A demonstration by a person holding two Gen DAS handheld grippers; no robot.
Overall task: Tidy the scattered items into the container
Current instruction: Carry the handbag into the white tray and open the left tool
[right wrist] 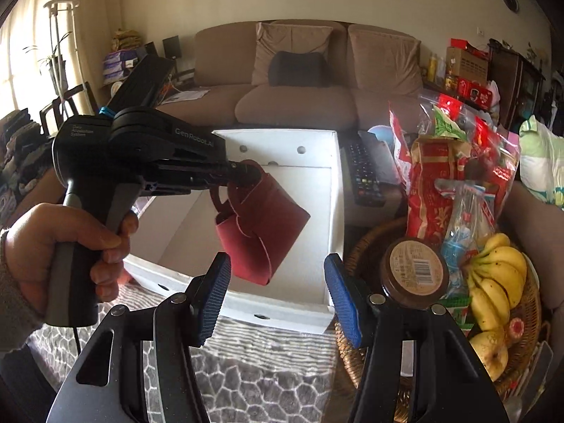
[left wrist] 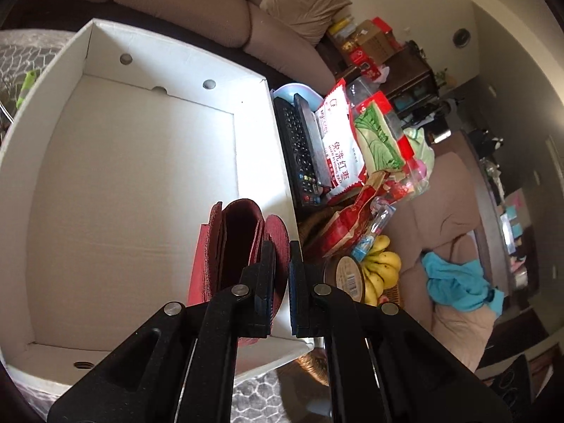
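Blue-padded fingers [right wrist: 338, 292] of the right gripper [right wrist: 278, 296] fill the near edge of the right wrist view, standing well apart with nothing between them, above a grey patterned mat [right wrist: 253, 370]. Just beyond them sits a white box [right wrist: 333, 211], open at the top, its floor bare.

To the left, a hand [right wrist: 63, 246] grasps the handle of the left gripper [right wrist: 246, 174], which reaches in over the box. Its jaws are clamped on a flap of a dark red pouch [right wrist: 261, 225], and the pouch hangs tilted in the air above the box's floor, not touching it. In the left wrist view the same pouch [left wrist: 243, 243] shows between the nearly closed fingers [left wrist: 266, 282], over the box [left wrist: 282, 162] close to its right wall.

Right of the box, outside it, lie a black remote [right wrist: 363, 172] and a heap of red and white snack bags [right wrist: 437, 162]. Nearer, a wicker basket [right wrist: 356, 257] holds bananas [right wrist: 500, 282] and a brown round tub [right wrist: 416, 268] with a barcode label. Far behind stands a tan sofa [right wrist: 296, 105] with a dark cushion [right wrist: 299, 68].
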